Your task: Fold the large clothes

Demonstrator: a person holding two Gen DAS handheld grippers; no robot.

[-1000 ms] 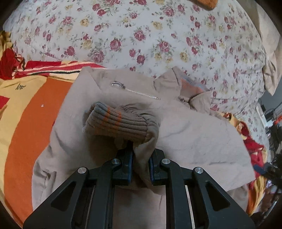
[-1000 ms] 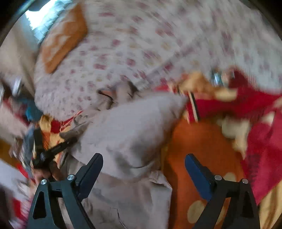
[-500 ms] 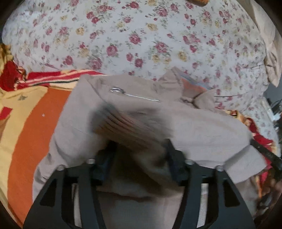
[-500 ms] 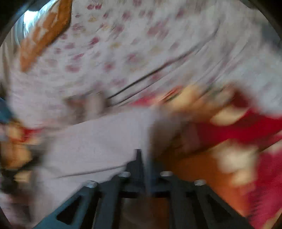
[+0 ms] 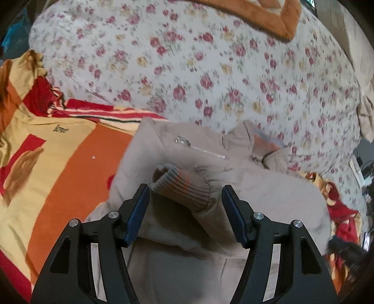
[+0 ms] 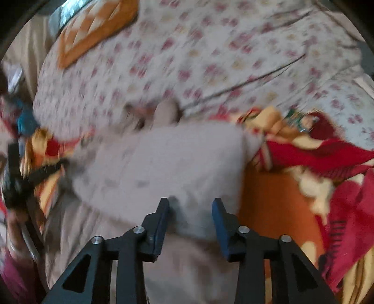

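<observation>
A beige jacket point(image 5: 268, 194) with a silver zipper point(image 5: 203, 150) lies spread on the bed, one sleeve folded across its front. The sleeve's ribbed cuff point(image 5: 184, 187) with orange stripes rests on the jacket between the fingers of my left gripper point(image 5: 185, 201). That gripper is open and its pads stay clear of the cuff. The right wrist view is blurred. In it my right gripper point(image 6: 190, 208) hangs over the folded jacket point(image 6: 163, 159) near its right edge. Its jaws are opening, with a ridge of beige cloth between them that the pads do not squeeze.
A floral quilt point(image 5: 210, 65) bulges behind the jacket, with an orange cushion point(image 5: 264, 16) on top. An orange, yellow and red blanket point(image 5: 58, 163) covers the bed under and around the jacket. The blanket bunches up to the right point(image 6: 322, 159) in the right wrist view.
My left gripper let go of the sleeve cuff, opened and pulled back; the cuff now lies on the jacket. My right gripper shut at the jacket's edge, then parted again while swinging sideways.
</observation>
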